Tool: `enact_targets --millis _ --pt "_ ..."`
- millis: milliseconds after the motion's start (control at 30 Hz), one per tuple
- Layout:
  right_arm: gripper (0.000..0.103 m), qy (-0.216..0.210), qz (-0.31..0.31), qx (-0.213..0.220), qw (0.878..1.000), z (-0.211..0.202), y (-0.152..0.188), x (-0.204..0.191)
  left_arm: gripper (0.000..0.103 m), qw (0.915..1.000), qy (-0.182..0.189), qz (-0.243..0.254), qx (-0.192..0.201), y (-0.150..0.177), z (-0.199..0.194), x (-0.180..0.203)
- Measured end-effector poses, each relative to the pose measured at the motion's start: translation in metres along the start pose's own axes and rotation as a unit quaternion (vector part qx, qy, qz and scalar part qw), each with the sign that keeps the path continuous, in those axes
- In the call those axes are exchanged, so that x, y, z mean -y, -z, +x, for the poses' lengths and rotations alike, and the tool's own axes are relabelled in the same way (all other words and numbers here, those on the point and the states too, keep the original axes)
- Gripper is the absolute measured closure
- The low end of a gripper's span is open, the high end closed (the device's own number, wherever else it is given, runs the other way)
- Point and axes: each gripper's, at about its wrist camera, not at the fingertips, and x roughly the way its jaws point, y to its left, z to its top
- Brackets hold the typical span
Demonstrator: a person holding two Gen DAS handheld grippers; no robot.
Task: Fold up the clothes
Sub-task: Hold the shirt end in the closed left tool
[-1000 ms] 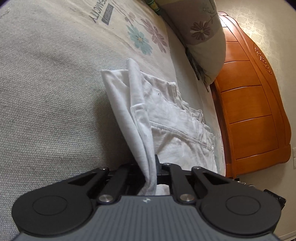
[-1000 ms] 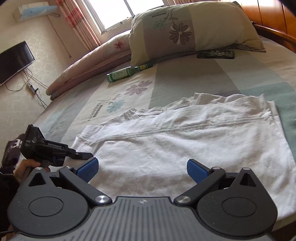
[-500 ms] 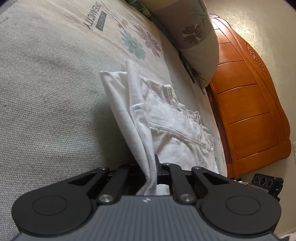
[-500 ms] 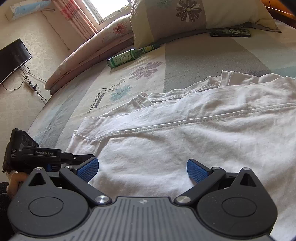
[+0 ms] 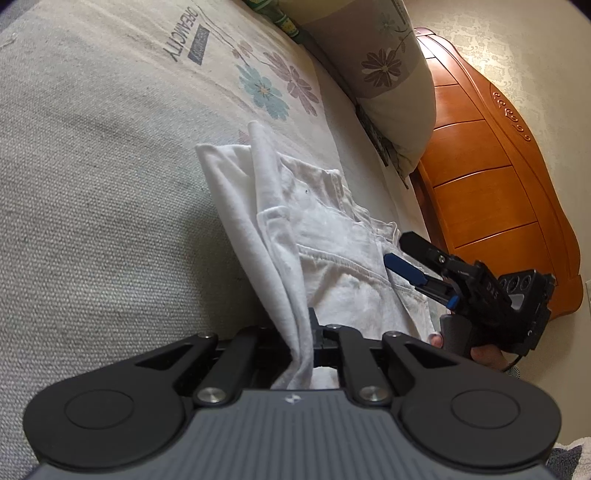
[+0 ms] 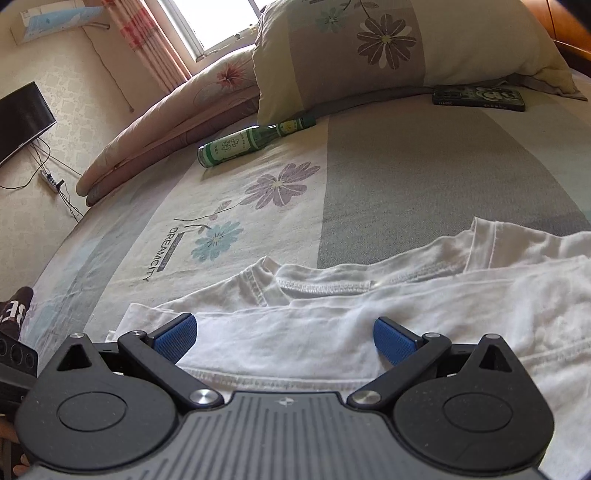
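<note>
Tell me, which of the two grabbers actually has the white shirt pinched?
The left gripper: its fingers are closed on a bunched edge of the white T-shirt. The right gripper hovers over it, blue fingers spread wide, empty.

A shirt (image 6: 369,332) lies on the bed (image 6: 406,177), a bottle (image 6: 251,142) and pillow (image 6: 406,40) behind it.

A home bedroom: patterned bed sheet (image 6: 406,177), pillow (image 6: 406,48), wooden headboard (image 5: 491,206), curtained window (image 6: 207,22).
</note>
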Motion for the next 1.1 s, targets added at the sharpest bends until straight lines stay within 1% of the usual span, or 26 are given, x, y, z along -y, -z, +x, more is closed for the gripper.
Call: enact_targets --millis 100,200,333,433,533,600,700,833,933,1000,1067,1100 --pt "0.000 0.003 -0.003 -0.006 1.000 0.006 -0.007 0.001 0.093 1.0000 -0.007 0.001 0.001 0.000 0.000 0.002" --pt "0.000 0.000 0.012 -0.019 1.000 -0.013 -0.005 -0.003 0.093 0.9998 -0.016 0.005 0.007 0.002 0.000 0.006" --pt "0.000 -0.007 0.027 -0.034 0.999 -0.046 0.021 -0.015 0.093 0.9997 -0.021 0.001 0.012 0.003 0.001 0.006" --pt "0.000 0.014 0.025 -0.057 0.998 -0.055 0.044 -0.021 0.093 0.9995 -0.028 -0.001 0.014 0.004 0.001 0.008" --pt "0.000 0.028 0.024 -0.065 0.997 -0.066 0.066 -0.026 0.093 0.9992 -0.037 0.006 0.016 0.006 0.001 0.012" --pt "0.000 0.029 0.020 -0.071 0.997 -0.076 0.076 -0.031 0.093 0.9990 -0.040 0.007 0.017 0.006 0.000 0.013" --pt "0.000 0.029 0.031 -0.093 0.995 -0.087 0.090 -0.033 0.093 0.9990 -0.040 0.000 0.019 0.007 0.000 0.012" --pt "0.000 0.032 0.030 -0.101 0.994 -0.097 0.106 -0.038 0.093 0.9987 -0.049 -0.002 0.017 0.006 0.000 0.014" --pt "0.000 0.034 0.049 -0.100 0.993 -0.106 0.105 -0.036 0.093 0.9979 -0.064 -0.001 0.011 0.004 0.001 0.020" --pt "0.000 0.037 0.052 -0.091 0.994 -0.113 0.102 -0.035 0.093 0.9965 -0.083 0.001 0.006 0.003 0.002 0.028" --pt "0.000 0.041 0.050 -0.082 0.995 -0.121 0.098 -0.034 0.094 0.9941 -0.107 0.016 -0.001 0.001 0.004 0.039" --pt "0.000 0.043 0.044 -0.079 0.995 -0.124 0.096 -0.035 0.096 0.9928 -0.117 0.024 -0.005 0.001 0.005 0.044"
